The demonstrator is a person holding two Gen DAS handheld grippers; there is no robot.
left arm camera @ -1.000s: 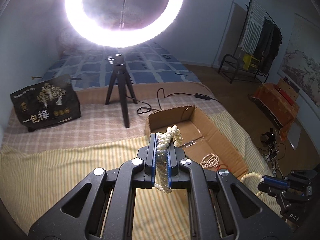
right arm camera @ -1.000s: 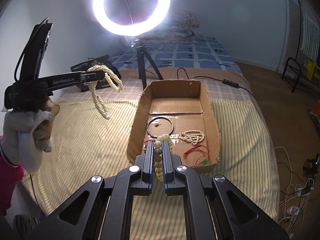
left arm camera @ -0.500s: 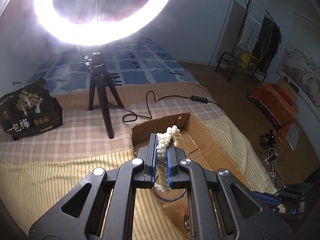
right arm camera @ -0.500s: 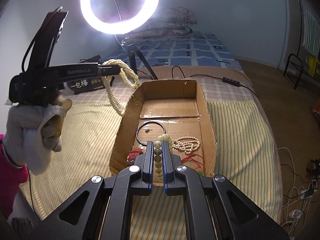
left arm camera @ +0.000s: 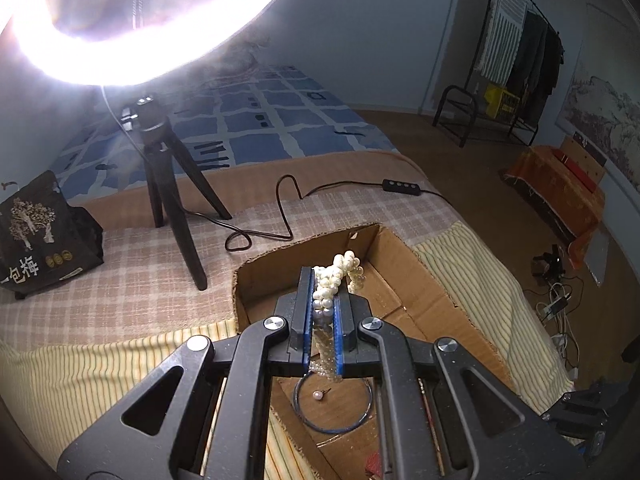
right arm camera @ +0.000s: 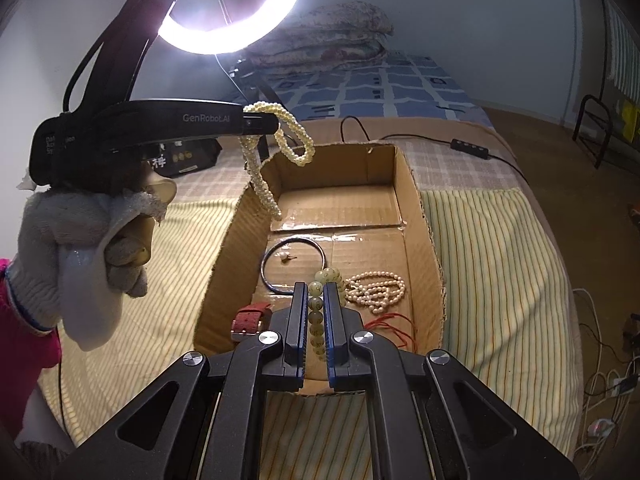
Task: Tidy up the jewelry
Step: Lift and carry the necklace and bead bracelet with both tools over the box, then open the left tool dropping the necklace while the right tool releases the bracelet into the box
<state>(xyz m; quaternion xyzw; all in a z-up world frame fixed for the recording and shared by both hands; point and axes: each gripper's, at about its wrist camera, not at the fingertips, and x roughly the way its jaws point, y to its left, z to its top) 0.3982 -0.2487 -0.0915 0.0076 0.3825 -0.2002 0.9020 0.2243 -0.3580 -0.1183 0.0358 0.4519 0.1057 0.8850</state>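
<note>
Left wrist view: your left gripper (left arm camera: 323, 300) is clamped on a pearl strand (left arm camera: 335, 276) above the cardboard box (left arm camera: 436, 292) on the bed; its loose loops could snag the box wall. Right wrist view: your right gripper (right arm camera: 316, 312) pinches a green bead bracelet (right arm camera: 325, 280) over the box; dropped here, it may tangle with the pearl necklace (right arm camera: 376, 290).

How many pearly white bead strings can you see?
2. One pearl necklace hangs from the left hand-held gripper over the cardboard box; another pearl strand lies inside it. More may be hidden.
</note>
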